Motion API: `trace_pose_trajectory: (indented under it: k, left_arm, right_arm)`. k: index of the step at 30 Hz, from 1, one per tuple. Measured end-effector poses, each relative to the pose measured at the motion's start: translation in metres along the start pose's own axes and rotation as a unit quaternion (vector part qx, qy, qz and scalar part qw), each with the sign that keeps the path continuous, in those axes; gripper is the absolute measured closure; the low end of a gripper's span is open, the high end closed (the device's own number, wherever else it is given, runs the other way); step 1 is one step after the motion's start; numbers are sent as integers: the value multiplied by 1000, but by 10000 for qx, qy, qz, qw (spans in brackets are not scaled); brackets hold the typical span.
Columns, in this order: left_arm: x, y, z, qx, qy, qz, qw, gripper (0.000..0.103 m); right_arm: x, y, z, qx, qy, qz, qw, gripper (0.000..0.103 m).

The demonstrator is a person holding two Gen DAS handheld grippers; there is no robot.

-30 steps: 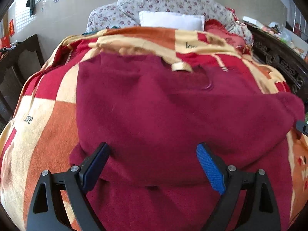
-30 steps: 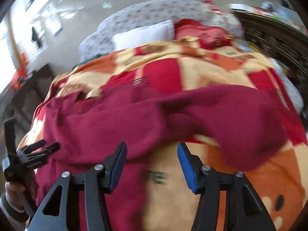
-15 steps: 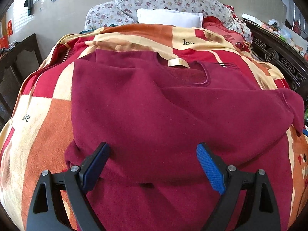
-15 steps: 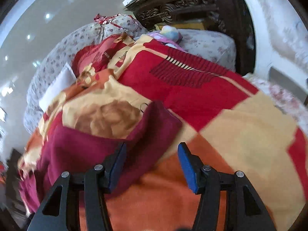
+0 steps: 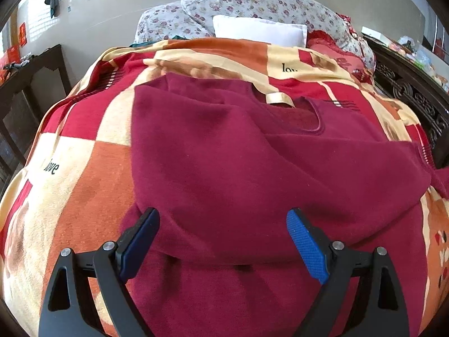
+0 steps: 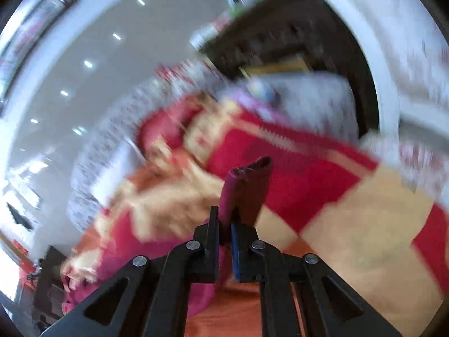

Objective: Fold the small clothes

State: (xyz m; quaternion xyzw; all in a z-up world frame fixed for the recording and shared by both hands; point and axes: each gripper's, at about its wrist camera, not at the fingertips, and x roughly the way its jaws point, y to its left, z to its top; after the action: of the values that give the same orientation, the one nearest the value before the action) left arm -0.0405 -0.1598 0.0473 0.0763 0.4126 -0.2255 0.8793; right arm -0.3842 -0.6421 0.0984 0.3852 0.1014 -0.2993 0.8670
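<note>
Right now the maroon sweater (image 5: 238, 168) lies spread over the checked blanket (image 5: 84, 191) on the bed, filling the centre of the left wrist view, its neckline toward the upper middle and a sleeve trailing off to the right edge. The left gripper (image 5: 223, 236) hangs over the lower hem with its blue pads (image 5: 307, 245) spread wide; the cloth lies below them and nothing is pinched. In the right wrist view, the right gripper (image 6: 224, 224) has its jaws pressed together on a sleeve cuff (image 6: 247, 185), which sticks up past the tips at the centre of a heavily blurred frame.

The step in hand looks like folding that sleeve across the body. To do it well, the right hand should carry the cuff low and flat across the chest, keeping the sleeve taut enough that it lays down without a twist, and let go only once the cuff rests inside the sweater's outline. The left gripper could usefully press on the hem or side seam so the body does not drag with the pull. A thin pinch near the cuff edge may slip, so a steady pace seems wise.
</note>
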Motion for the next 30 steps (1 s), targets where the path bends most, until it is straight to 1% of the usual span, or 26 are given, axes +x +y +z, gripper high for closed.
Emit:
trace_pose_trajectory:
  k: [2, 4, 7, 8, 9, 10, 11, 12, 13, 15, 17, 18, 20, 22, 23, 24, 25, 26, 27, 28, 29, 30]
  left_arm:
    - [-4, 3, 1, -39, -47, -11, 10000, 12]
    - [-10, 8, 2, -99, -109, -40, 9999, 12]
    - [-17, 16, 4, -219, -185, -95, 9995, 12]
    - [-20, 21, 5, -265, -217, -110, 9994, 12]
    - [-22, 24, 6, -300, -245, -119, 9992, 12]
    - [-26, 29, 7, -356, -286, -129, 9989, 12]
    - [-29, 34, 8, -410, -320, -138, 9986, 12]
    - [-32, 40, 10, -477, -358, -156, 9981, 12]
    - [-36, 47, 11, -552, -400, -176, 9975, 12]
    - [-42, 61, 12, -721, -489, -181, 9960, 12]
    - [-46, 75, 13, -884, -557, -164, 9944, 12]
    - [-46, 80, 13, -950, -576, -153, 9937, 12]
    - [-45, 90, 12, -1056, -570, -142, 9927, 12]
    - [-40, 95, 12, -1120, -515, -152, 9923, 12]
    - [-38, 96, 12, -1143, -490, -160, 9921, 12]
    - [-36, 96, 12, -1162, -458, -171, 9920, 12]
    - [-34, 95, 11, -1163, -417, -219, 9921, 12]
    - [-33, 94, 11, -1151, -408, -269, 9921, 12]
    - [-33, 92, 10, -1124, -422, -332, 9922, 12]
    - [-34, 89, 10, -1085, -455, -369, 9924, 12]
    - [-33, 87, 10, -1053, -471, -390, 9926, 12]
    - [-32, 84, 11, -1031, -463, -409, 9928, 12]
  right_arm:
    - [-32, 39, 21, -295, -316, 412, 9982, 95]
    - [-55, 82, 31, -671, -460, 837, 9932, 95]
    - [-76, 163, 28, -1406, -433, 1518, 9774, 95]
    - [-79, 195, 21, -1669, -328, 1832, 9683, 95]
    - [-79, 219, 14, -1867, -205, 2067, 9602, 95]
    - [-77, 245, 2, -2069, -56, 2295, 9510, 95]
    - [-69, 277, -15, -2284, 187, 2587, 9384, 95]
    - [-64, 293, -27, -2377, 344, 2741, 9312, 95]
    - [-52, 317, -46, -2506, 609, 2951, 9200, 95]
    - [-29, 352, -86, -2683, 1054, 3203, 9024, 95]
    - [2, 380, -139, -2865, 1538, 3343, 8846, 95]
    - [14, 387, -163, -2930, 1714, 3337, 8794, 95]
    - [50, 397, -220, -2941, 2239, 3296, 8687, 95]
    - [84, 398, -269, -3011, 2690, 3063, 8621, 93]
    - [109, 394, -300, -2946, 3161, 2881, 8546, 91]
    - [122, 390, -311, -2884, 3450, 2778, 8489, 87]
    - [132, 383, -321, -2762, 3790, 2677, 8417, 81]
    - [133, 372, -323, -2646, 3926, 2684, 8389, 70]
    - [128, 364, -318, -2625, 3848, 2772, 8403, 67]
    - [118, 358, -309, -2646, 3697, 2849, 8439, 66]
    - [106, 349, -295, -2658, 3495, 2900, 8504, 60]
    - [97, 341, -283, -2658, 3338, 2920, 8560, 51]
